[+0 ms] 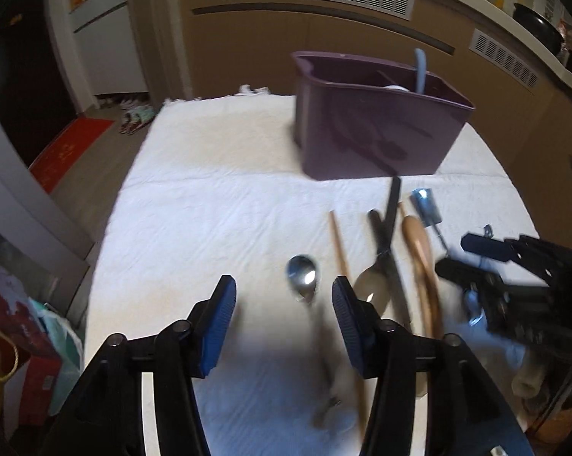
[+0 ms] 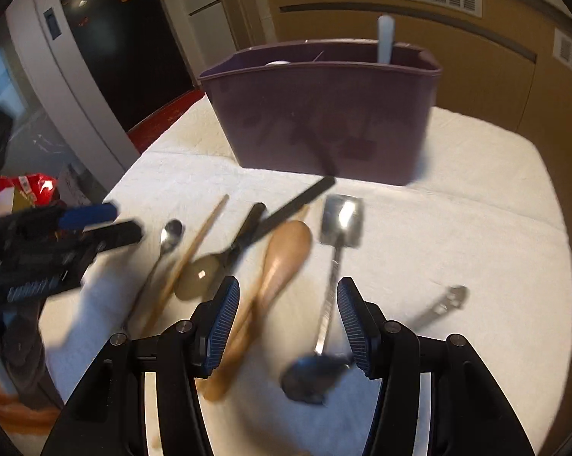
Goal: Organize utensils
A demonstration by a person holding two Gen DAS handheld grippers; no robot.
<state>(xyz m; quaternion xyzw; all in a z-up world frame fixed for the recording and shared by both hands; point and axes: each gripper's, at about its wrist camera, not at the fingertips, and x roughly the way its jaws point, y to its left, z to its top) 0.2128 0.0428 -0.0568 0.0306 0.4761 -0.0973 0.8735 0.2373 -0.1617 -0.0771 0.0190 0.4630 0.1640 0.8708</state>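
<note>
Several utensils lie side by side on a white cloth (image 1: 210,209) in front of a purple caddy (image 1: 362,133) (image 2: 324,121), which holds a pale handle (image 1: 420,72). My left gripper (image 1: 284,285) hovers open above a steel spoon (image 1: 303,277), beside a chopstick (image 1: 339,243) and a black-handled spoon (image 1: 373,285). My right gripper (image 2: 288,285) is open over a wooden spoon (image 2: 286,254) and a square-headed metal scoop (image 2: 341,216); nothing is gripped. Each gripper shows in the other's view: right gripper (image 1: 464,256), left gripper (image 2: 126,222). A long black utensil (image 2: 297,201) crosses the row.
A dark blurred spoon bowl (image 2: 312,376) lies near my right finger and a small metal piece (image 2: 449,300) further right. Bags and boxes (image 1: 27,361) stand on the floor left of the table edge. Brown cabinets (image 1: 286,38) run behind the caddy.
</note>
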